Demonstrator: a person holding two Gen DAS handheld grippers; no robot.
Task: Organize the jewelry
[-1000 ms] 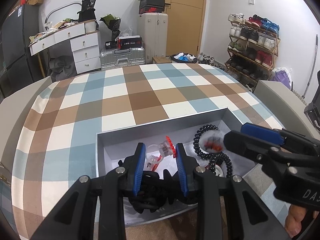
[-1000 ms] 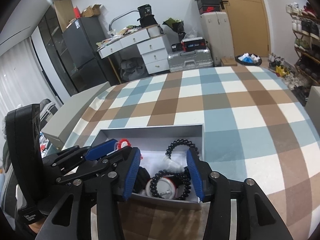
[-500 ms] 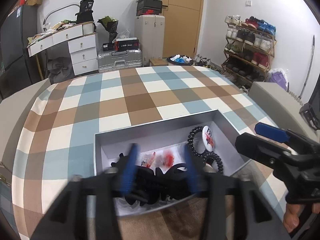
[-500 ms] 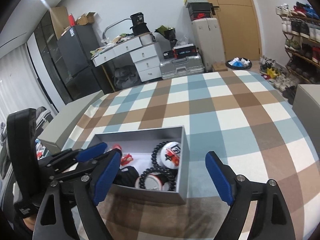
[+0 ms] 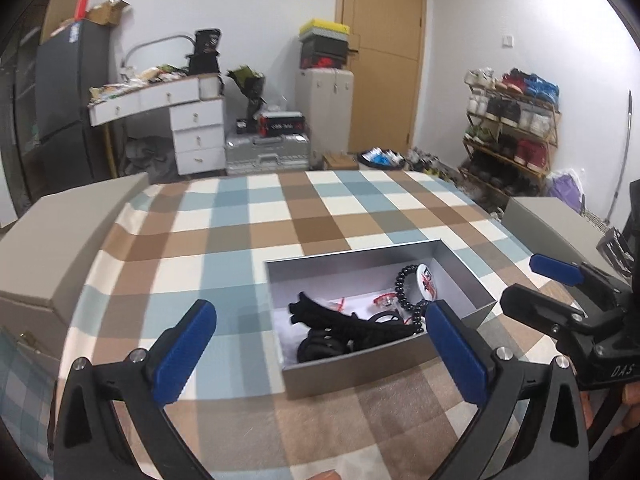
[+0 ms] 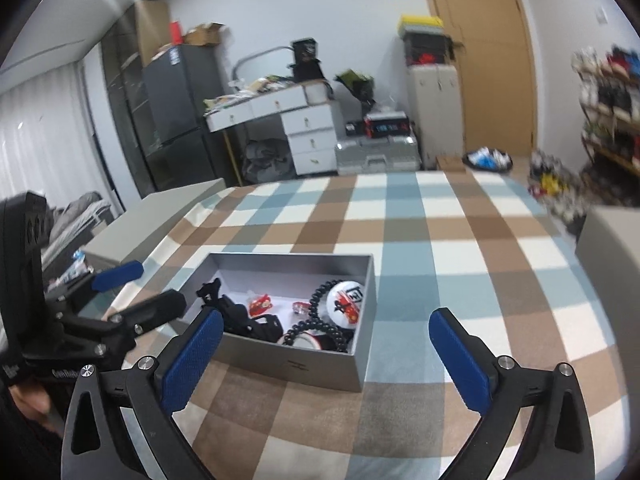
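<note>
A grey open box (image 5: pixel 352 257) sits on the checked cloth. Inside lie a black hair claw (image 5: pixel 352 326), a black bead bracelet (image 5: pixel 403 285), a white round badge (image 5: pixel 426 280) and small red pieces (image 5: pixel 383 300). My left gripper (image 5: pixel 319 307) hovers before the box's near wall, its jaws opening wide with nothing between them. My right gripper (image 6: pixel 326 314) hangs before the box's near right corner (image 6: pixel 358 364), its jaws likewise opening and empty. Each gripper shows at the edge of the other's view: the right gripper (image 5: pixel 534 284) beside the box's right end, the left gripper (image 6: pixel 148 288) at its left end.
The checked tablecloth (image 5: pixel 280 216) stretches far beyond the box. A pale grey block (image 5: pixel 68 232) borders the table on the left and another (image 5: pixel 548 216) on the right. White drawers (image 5: pixel 198 136), a suitcase and a shoe rack (image 5: pixel 512 132) stand across the room.
Both grippers have gone from nearly shut over the box's contents to wide open and have drawn back and up. The black hair claw now lies loose in the box.
</note>
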